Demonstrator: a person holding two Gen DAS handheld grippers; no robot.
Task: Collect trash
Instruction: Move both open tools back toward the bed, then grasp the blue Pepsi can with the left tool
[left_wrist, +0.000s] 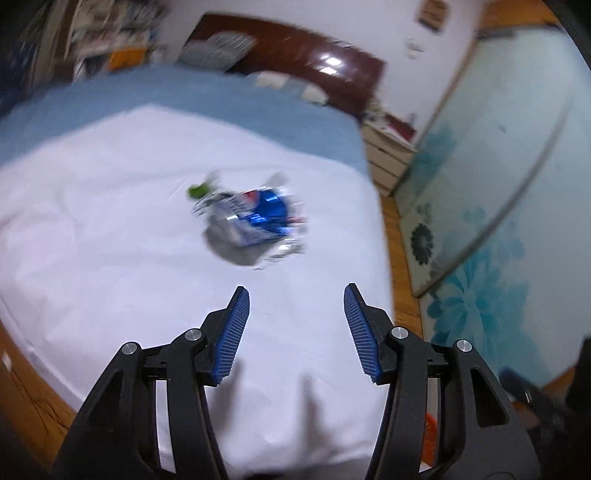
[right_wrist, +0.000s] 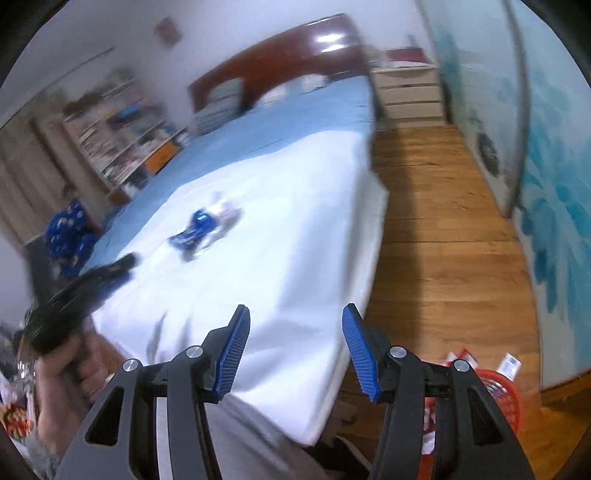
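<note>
Trash (left_wrist: 255, 225): crumpled blue-and-silver wrappers with a green scrap, one small heap on the white sheet (left_wrist: 110, 221), mid-bed, well apart from both grippers; blurred, exact count cannot be told
Left gripper (left_wrist: 295, 306): jaws spread, nothing between them, aimed at the heap from above the sheet
Right gripper (right_wrist: 293, 325): jaws spread, empty, over the bed's near corner
Basket (right_wrist: 506, 391): red, on the wood floor (right_wrist: 443, 221) beside the bed, some packaging already inside
Progress: part collected, judging by the basket; the heap on the bed is left to pick up and carry over
</note>
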